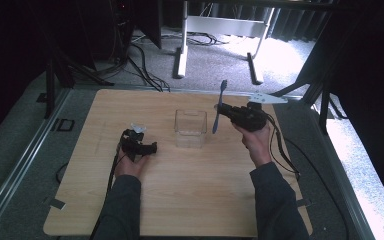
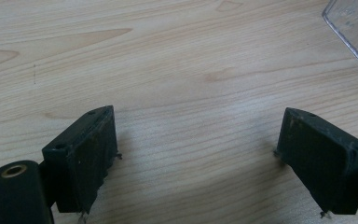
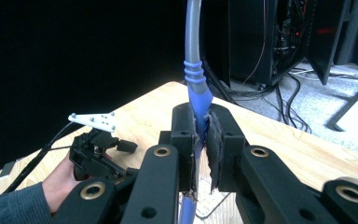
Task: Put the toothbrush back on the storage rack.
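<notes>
A person at a wooden table (image 1: 180, 190) holds a blue toothbrush (image 1: 218, 107) upright in the right gripper (image 1: 228, 114), just to the right of a clear plastic box (image 1: 190, 128) that stands near the table's middle. The right gripper view shows the black jaws pressed tight on the toothbrush (image 3: 196, 88) handle, the grey neck rising above them and the lower end of the handle hanging below, with the rim of the box (image 3: 209, 200) glimpsed underneath.

The pick-up looks finished: the toothbrush is off the table and carried at the box's right edge, slightly above its rim. What appears to be left is the short move over the opening, the lowering and the release. The box seems empty in the high view, though its clear walls make that hard to confirm.

The left gripper (image 1: 139, 145) rests low over the table to the left of the box, apart from it. In its own view the left gripper (image 2: 196, 154) has its jaws spread wide with nothing between them but bare wood, and a corner of the box (image 2: 354, 28) shows at the upper right. It looks idle, perhaps ready to steady the box if the long toothbrush tips it on the way in.
</notes>
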`<state>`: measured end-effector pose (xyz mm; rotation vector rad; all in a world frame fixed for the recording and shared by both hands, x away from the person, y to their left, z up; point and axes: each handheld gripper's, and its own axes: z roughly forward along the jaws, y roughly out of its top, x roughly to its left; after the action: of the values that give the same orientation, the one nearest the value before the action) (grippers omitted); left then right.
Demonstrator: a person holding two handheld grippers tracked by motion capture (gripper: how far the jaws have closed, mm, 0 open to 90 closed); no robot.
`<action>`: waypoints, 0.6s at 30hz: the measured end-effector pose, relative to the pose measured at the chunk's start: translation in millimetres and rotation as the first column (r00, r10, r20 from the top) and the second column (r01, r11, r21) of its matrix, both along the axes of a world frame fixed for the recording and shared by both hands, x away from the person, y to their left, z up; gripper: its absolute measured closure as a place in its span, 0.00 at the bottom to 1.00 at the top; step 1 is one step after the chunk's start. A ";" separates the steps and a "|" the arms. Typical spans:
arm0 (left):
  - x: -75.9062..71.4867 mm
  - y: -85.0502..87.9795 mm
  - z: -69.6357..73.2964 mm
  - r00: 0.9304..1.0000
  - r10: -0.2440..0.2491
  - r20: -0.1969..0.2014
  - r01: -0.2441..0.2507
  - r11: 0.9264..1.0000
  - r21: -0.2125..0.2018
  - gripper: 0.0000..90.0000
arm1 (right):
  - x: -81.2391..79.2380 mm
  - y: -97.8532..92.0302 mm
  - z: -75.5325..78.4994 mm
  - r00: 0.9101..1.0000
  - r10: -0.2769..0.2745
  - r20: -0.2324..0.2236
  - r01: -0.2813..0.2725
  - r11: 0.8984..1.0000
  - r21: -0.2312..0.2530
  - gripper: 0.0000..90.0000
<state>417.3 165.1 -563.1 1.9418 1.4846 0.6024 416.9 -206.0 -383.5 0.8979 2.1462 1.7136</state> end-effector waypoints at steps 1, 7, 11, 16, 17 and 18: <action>0.0 0.0 0.0 1.000 0.000 0.000 0.000 1.000 0.000 0.14 | 0.4 0.4 -0.3 1.000 0.000 0.001 0.000 1.000 0.002 0.91; 0.0 0.1 0.0 1.000 -0.001 0.000 0.001 1.000 0.001 0.14 | 2.2 1.9 -1.0 1.000 -0.002 -0.002 0.002 1.000 0.020 0.91; 0.0 0.1 0.0 1.000 -0.001 0.000 0.001 1.000 0.001 0.14 | 2.8 4.2 -2.1 1.000 0.001 -0.002 -0.001 1.000 0.026 0.91; 0.0 0.0 0.0 1.000 0.000 0.000 0.000 1.000 0.001 0.14 | 4.4 7.9 -4.6 1.000 0.004 -0.001 -0.004 1.000 0.023 0.91; 0.0 0.0 0.0 1.000 0.000 0.000 0.000 1.000 0.001 0.14 | 4.8 8.8 -5.2 1.000 0.005 -0.001 -0.005 1.000 0.020 0.91; 0.0 0.0 0.0 1.000 0.000 0.000 0.000 1.000 0.001 0.14 | 5.2 9.7 -5.8 1.000 0.006 0.000 -0.006 1.000 0.015 0.91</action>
<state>417.3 165.2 -563.0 1.9425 1.4845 0.6033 422.1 -196.3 -389.3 0.8971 2.1409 1.7348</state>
